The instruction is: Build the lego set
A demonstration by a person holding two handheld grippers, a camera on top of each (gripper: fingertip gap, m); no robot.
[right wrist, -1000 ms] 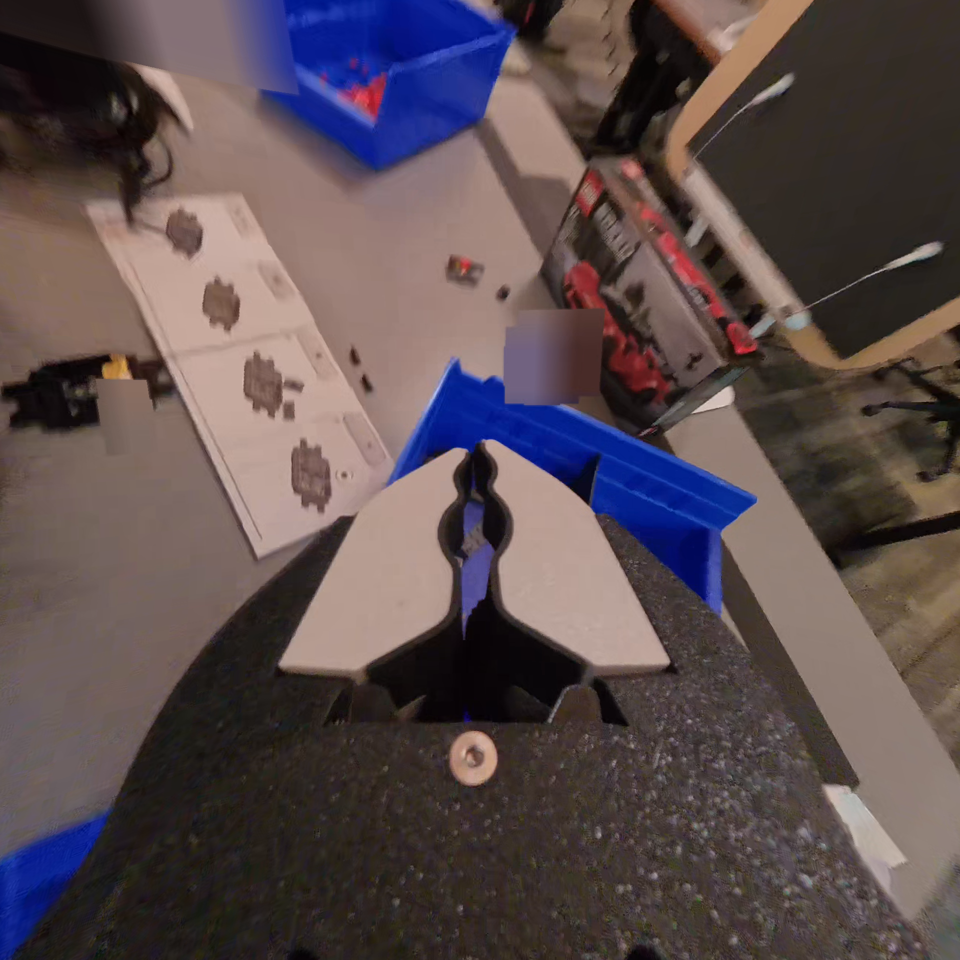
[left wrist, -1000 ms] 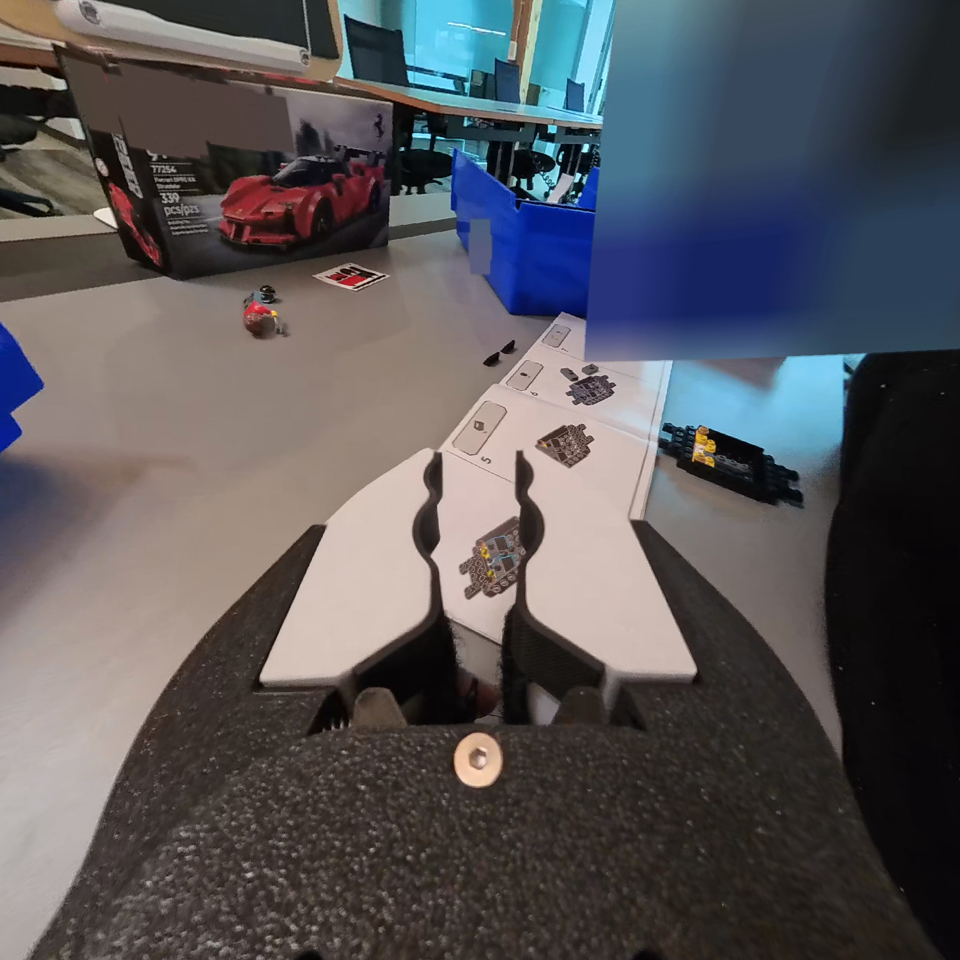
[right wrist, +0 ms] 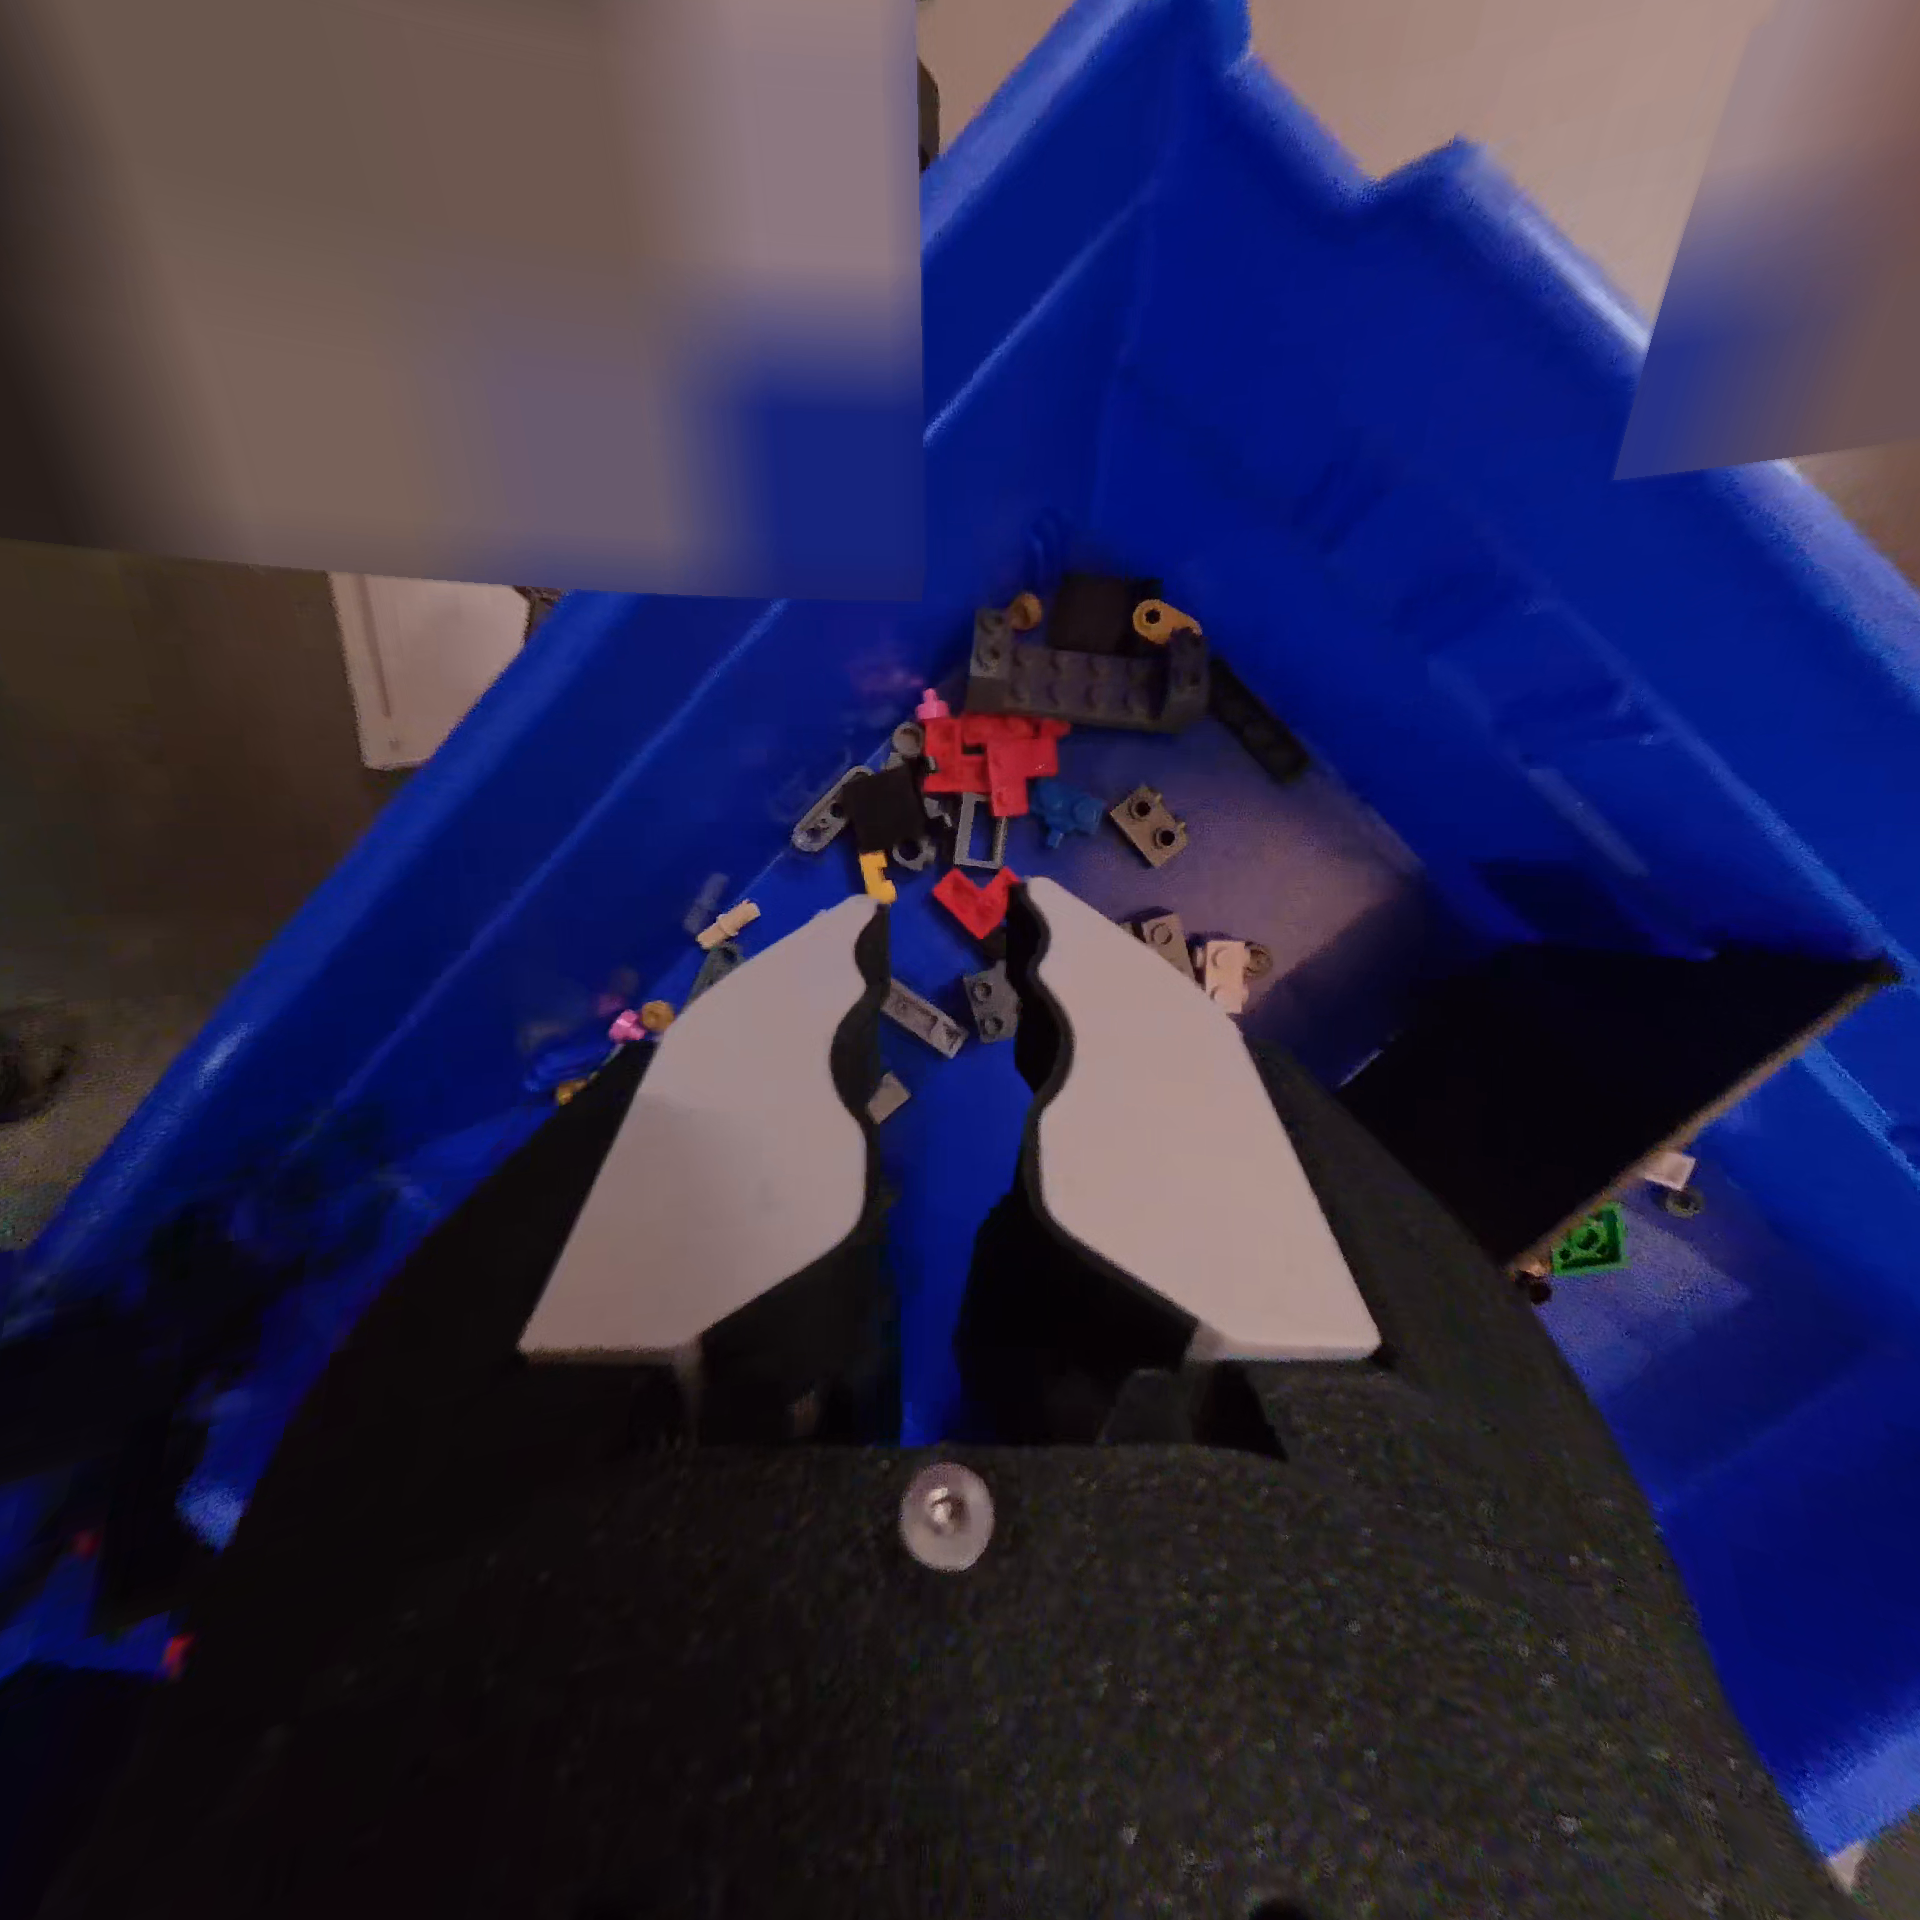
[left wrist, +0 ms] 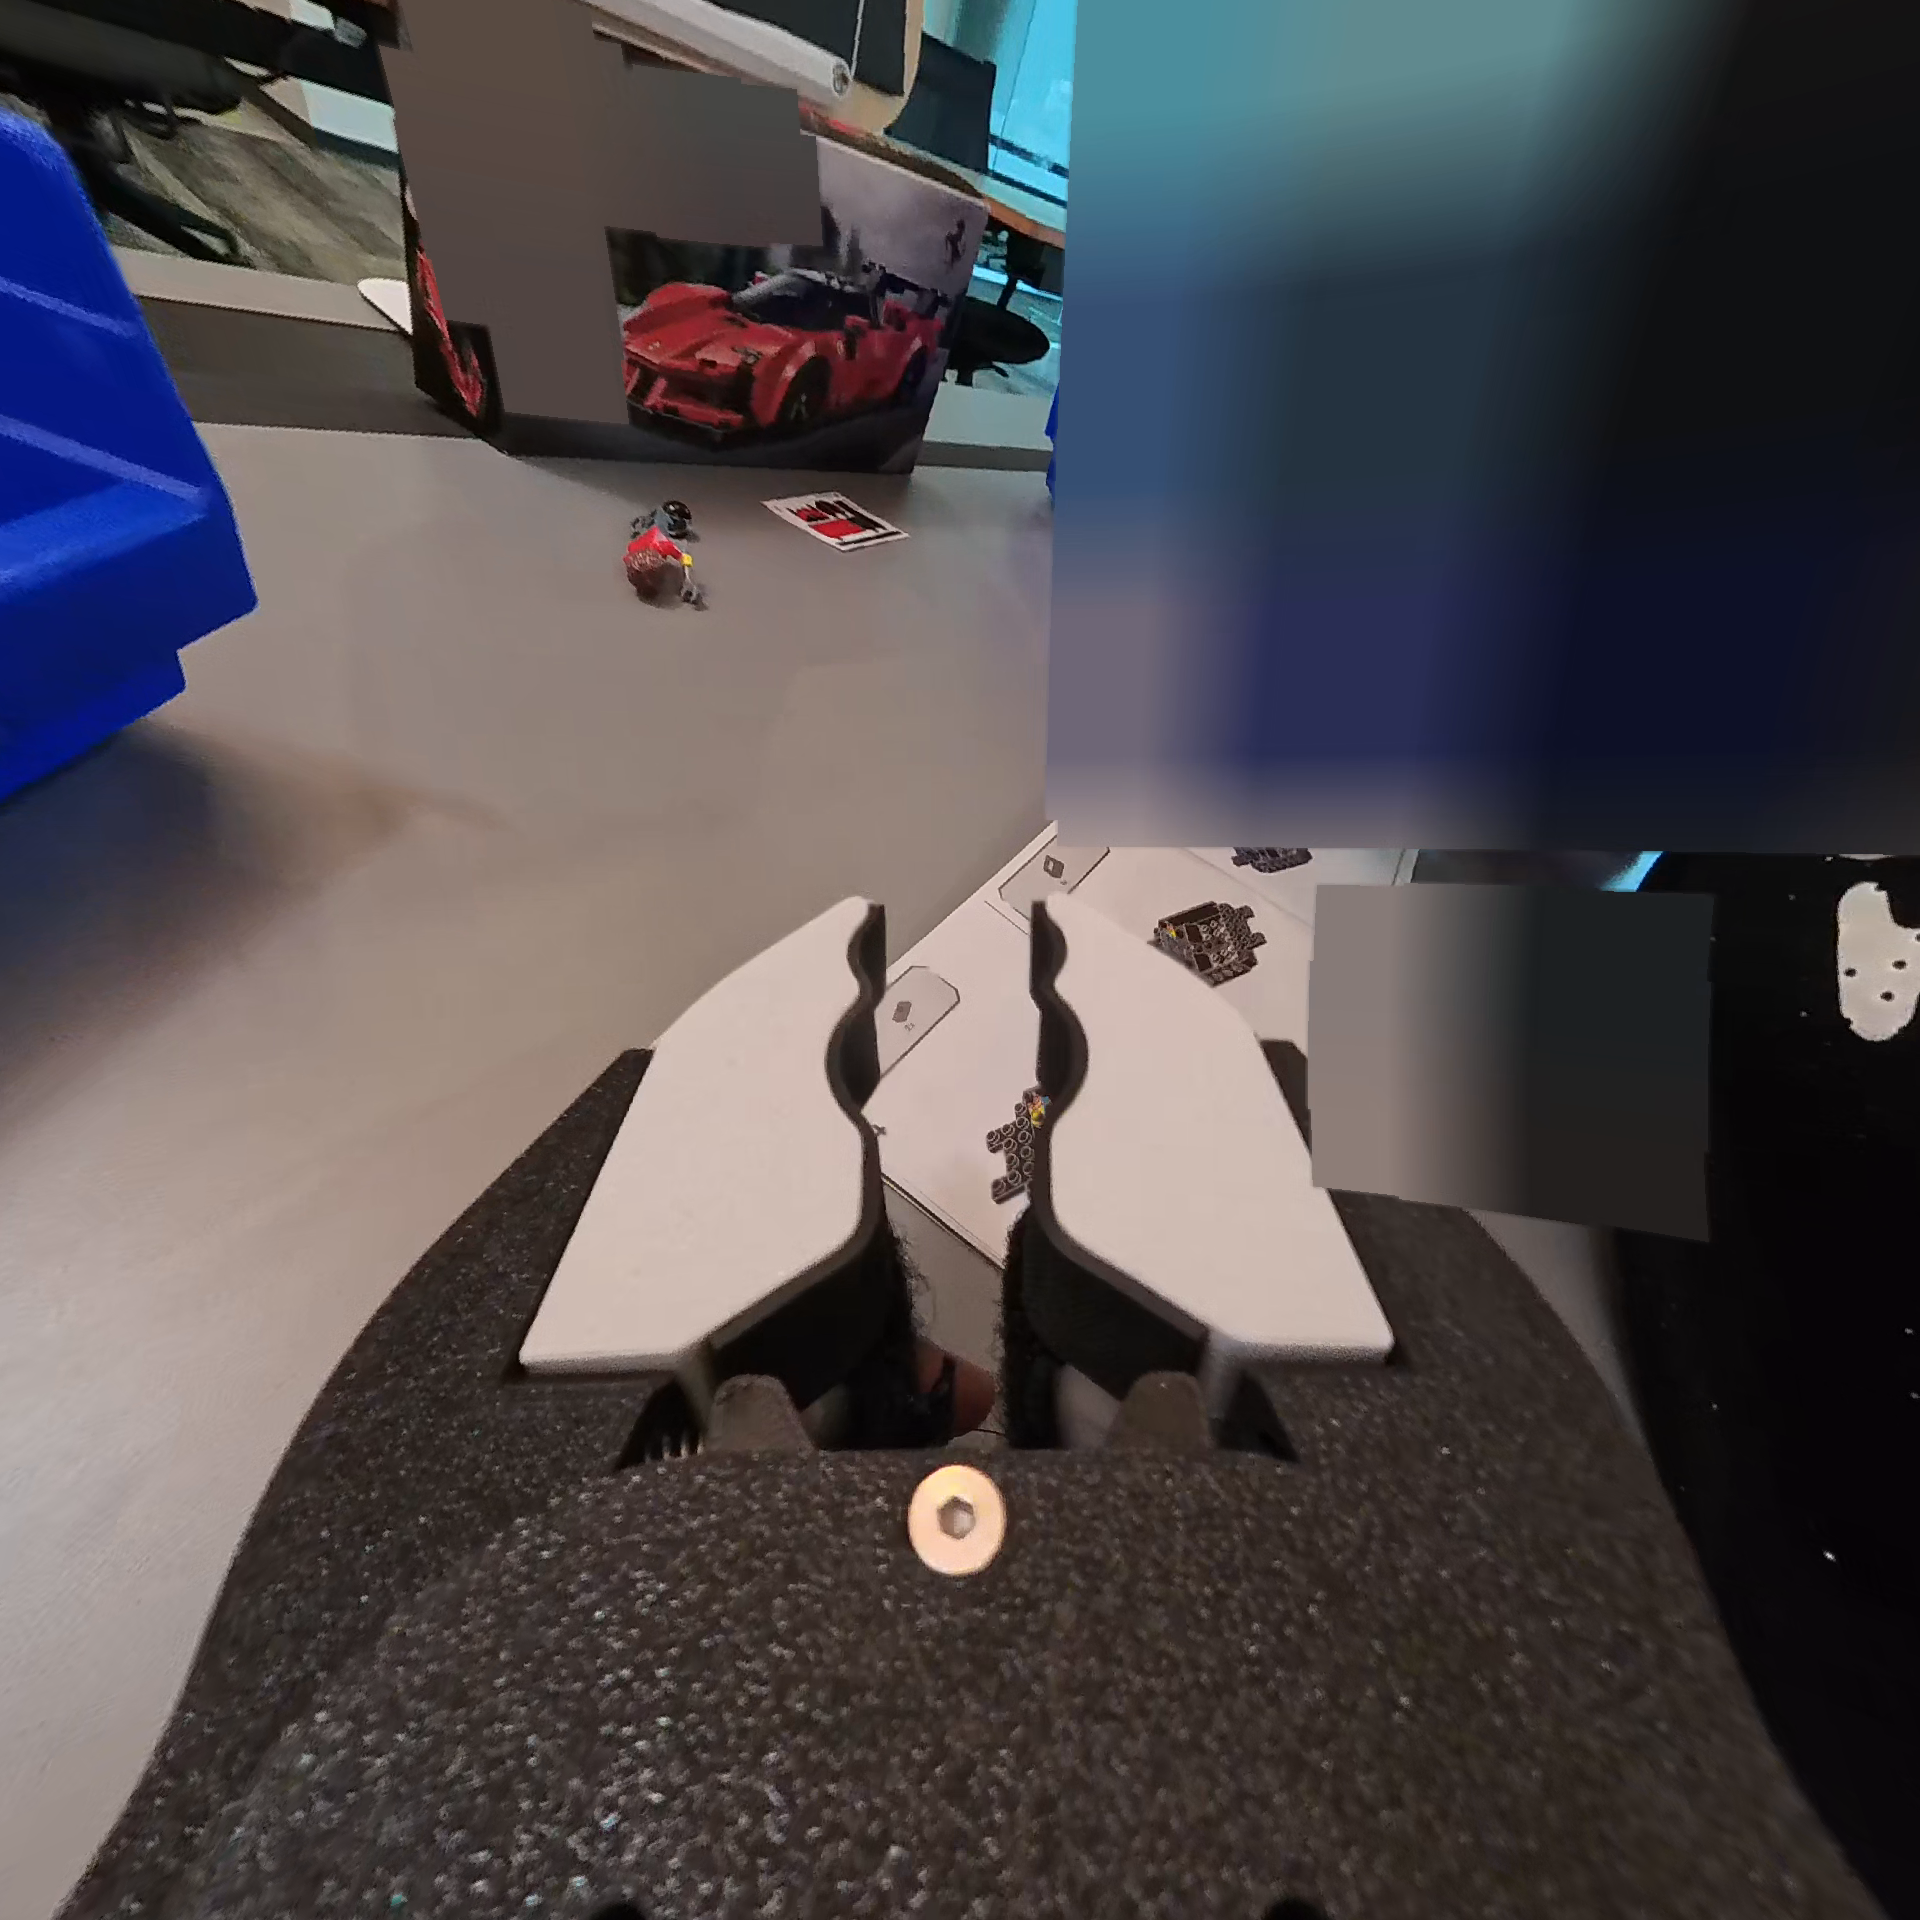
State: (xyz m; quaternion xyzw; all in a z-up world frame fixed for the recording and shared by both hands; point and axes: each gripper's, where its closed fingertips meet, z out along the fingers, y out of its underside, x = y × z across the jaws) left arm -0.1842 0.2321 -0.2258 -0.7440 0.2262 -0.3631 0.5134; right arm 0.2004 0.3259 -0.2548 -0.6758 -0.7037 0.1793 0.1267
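Right gripper (right wrist: 951, 914) is down inside the blue bin (right wrist: 1351, 436), fingers spread, nothing pinched between the pads; bare blue floor shows in the gap. The tilt, nose-down into the bin, looks like a reach among loose pieces rather than a carry. Just beyond its right fingertip lies a red angled piece (right wrist: 971, 906), touching or nearly touching that tip; I cannot tell which. Between the fingers, lower down, sit two small grey plates (right wrist: 956, 1013), lying on the floor and not pressed by either pad. A yellow clip (right wrist: 878, 875) is just off the left fingertip. Farther toward the bin's far corner: a cluster of red plates (right wrist: 992, 758), a dark grey studded brick (right wrist: 1086, 681), a small blue piece (right wrist: 1065, 812). The pieces have gathered toward that corner, probably because the bin's floor slopes that way.

Left gripper (left wrist: 956, 914) hangs over the grey table (left wrist: 468, 831), fingers parted and empty, above the near corner of the instruction sheet (left wrist: 1122, 935). The sheet lies flat, open, likely for reference. Out toward the table's far edge: a small red figure (left wrist: 655, 556), a sticker sheet (left wrist: 834, 520), then the upright toy-car box (left wrist: 790, 343). Another blue bin (left wrist: 83, 499) sits at the left edge.
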